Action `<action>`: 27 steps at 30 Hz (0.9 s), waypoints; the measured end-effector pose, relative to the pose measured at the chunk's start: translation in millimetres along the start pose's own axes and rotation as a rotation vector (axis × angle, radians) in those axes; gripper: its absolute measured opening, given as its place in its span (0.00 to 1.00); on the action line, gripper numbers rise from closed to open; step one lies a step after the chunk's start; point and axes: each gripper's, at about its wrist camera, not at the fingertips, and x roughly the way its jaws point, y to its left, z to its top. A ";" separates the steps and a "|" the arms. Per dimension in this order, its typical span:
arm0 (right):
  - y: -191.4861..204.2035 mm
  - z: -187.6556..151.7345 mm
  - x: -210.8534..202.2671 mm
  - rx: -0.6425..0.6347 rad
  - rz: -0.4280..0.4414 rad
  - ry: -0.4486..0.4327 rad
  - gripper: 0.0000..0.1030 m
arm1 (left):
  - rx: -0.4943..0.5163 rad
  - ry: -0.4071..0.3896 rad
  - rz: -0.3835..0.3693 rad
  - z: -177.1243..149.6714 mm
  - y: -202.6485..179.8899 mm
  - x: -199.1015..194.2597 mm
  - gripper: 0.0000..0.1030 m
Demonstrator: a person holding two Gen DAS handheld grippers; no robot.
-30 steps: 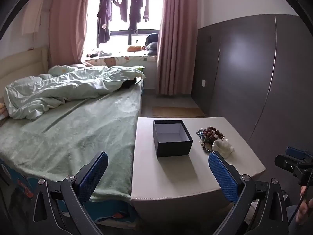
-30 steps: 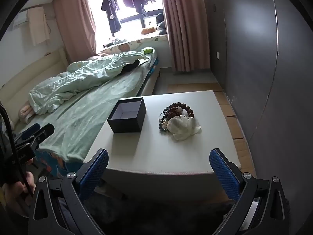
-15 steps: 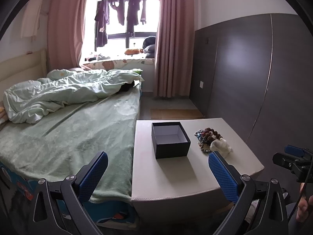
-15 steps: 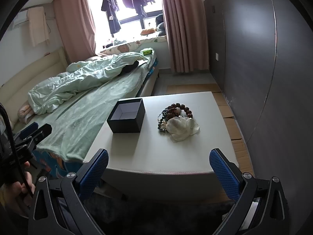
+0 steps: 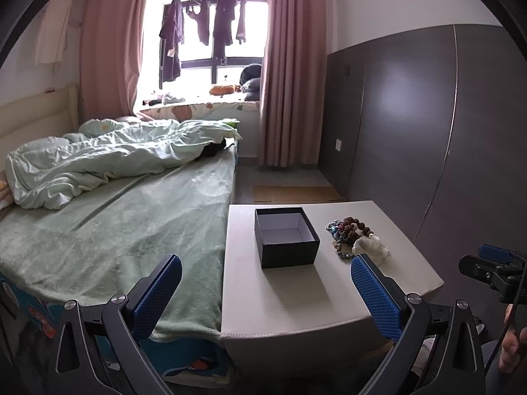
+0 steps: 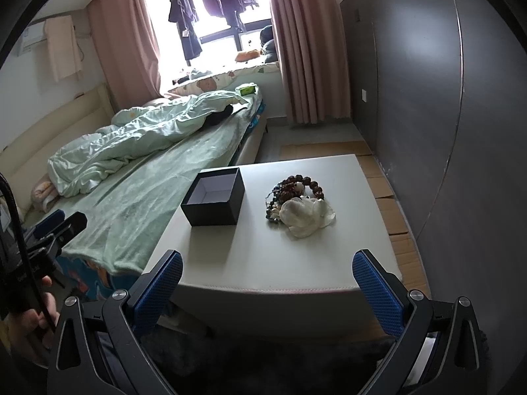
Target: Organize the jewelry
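An open black box (image 5: 286,242) (image 6: 214,197) with a pale lining stands on the white table (image 5: 296,299) (image 6: 270,256). To its right lies a heap of beaded bracelets (image 5: 346,228) (image 6: 296,186) with a white cloth-like piece (image 5: 370,247) (image 6: 308,214) on its near side. My left gripper (image 5: 266,291) hangs open short of the table's near edge. My right gripper (image 6: 268,288) is open too, held back from the table's front edge. Neither holds anything. Each gripper shows at the side of the other's view.
A bed (image 5: 115,230) with a green sheet and a rumpled quilt (image 5: 108,161) adjoins the table's left side. A dark panelled wall (image 5: 428,131) runs along the right. Cardboard (image 6: 388,197) lies on the floor beside the table. Curtains and a window stand at the back.
Both grippers have drawn back and risen slightly, so the table looks a bit smaller and lower. The box and the jewelry have not moved. Both stay open.
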 end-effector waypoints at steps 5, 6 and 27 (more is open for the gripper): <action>-0.1 0.1 1.1 0.003 0.000 0.001 1.00 | -0.001 0.002 -0.001 0.4 -0.2 -0.5 1.00; 0.0 0.0 0.7 0.003 -0.001 0.001 1.00 | 0.000 0.002 -0.001 0.8 -1.3 -0.6 1.00; 4.0 2.2 -2.6 -0.004 -0.003 0.003 1.00 | 0.018 -0.019 -0.008 0.5 -2.0 -6.6 1.00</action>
